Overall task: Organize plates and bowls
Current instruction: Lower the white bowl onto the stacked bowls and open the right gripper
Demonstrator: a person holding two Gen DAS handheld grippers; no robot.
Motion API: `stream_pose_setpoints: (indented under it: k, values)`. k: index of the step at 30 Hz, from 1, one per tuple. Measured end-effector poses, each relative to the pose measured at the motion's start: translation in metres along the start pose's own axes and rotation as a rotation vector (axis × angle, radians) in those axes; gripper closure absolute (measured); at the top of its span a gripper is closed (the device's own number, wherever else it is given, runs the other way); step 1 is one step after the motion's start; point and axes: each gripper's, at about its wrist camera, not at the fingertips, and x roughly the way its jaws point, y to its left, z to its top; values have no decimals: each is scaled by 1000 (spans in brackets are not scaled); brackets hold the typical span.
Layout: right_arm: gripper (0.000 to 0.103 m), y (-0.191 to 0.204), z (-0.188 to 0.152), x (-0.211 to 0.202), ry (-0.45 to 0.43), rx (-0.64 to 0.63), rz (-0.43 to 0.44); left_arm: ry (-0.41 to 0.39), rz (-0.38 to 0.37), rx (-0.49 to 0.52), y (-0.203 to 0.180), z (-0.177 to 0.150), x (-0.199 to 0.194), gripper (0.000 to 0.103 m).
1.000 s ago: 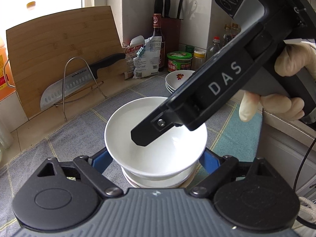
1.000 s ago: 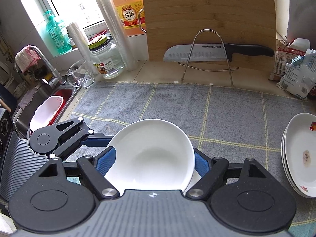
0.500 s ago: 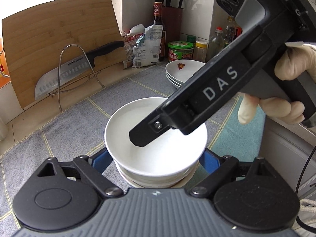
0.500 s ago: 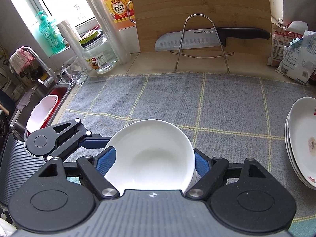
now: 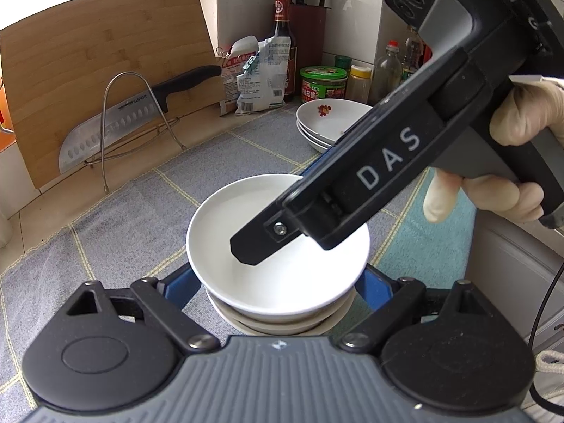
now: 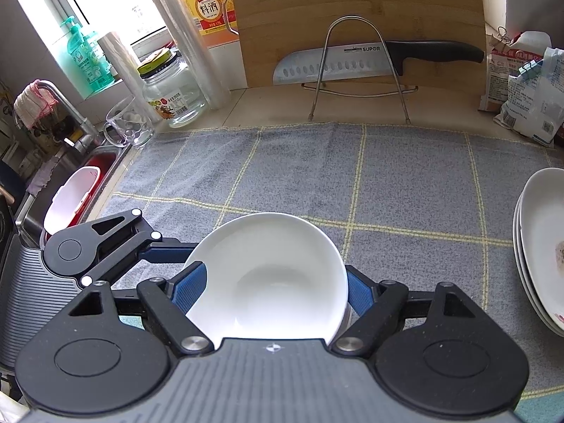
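White bowl point(image 6: 271, 275) sits clamped between the blue pads point(image 6: 188, 290) of the right gripper point(image 6: 269, 292), one pad on each side of the rim. In the left wrist view the same bowl point(image 5: 278, 246) is the top one of a small stack; the bowls beneath point(image 5: 278, 324) show only as rims under it. Whether the top bowl is fully seated on them, cannot tell.

Left gripper point(image 5: 278, 289): blue pads at 9 and 3 o'clock of the stack, at the level of the lower bowls. Pads appear beside the stack; contact cannot be told, so grasped or released is left undecided.

Right gripper body crosses the left wrist view from 2 o'clock, a gloved hand point(image 5: 521, 148) on its handle.

Stack stands on a grey checked cloth point(image 6: 405, 183). Pile of flower-printed plates point(image 6: 539, 246) at 3 o'clock of the bowl in the right wrist view, well apart. At 12 o'clock, a bamboo cutting board point(image 6: 352, 10) leans against the wall, a kitchen knife point(image 6: 373, 60) resting across a wire rack point(image 6: 356, 67) in front of it. Glass jar point(image 6: 169, 88) at 11 o'clock; sink point(image 6: 70, 190) at 9 o'clock.
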Motion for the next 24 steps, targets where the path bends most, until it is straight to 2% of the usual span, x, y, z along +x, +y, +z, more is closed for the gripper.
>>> stream_pose_setpoints:
  k: [10, 15, 24]
  values:
    - [16, -2, -2, 2, -1, 7, -2, 6, -7, 4, 0, 0, 2, 8]
    - [1, -5, -5, -3, -35, 21, 5, -11, -13, 4, 3, -2, -4, 3]
    - [0, -4, -23, -12, -82, 5, -28, 0, -38, 22, 2, -18, -17, 3]
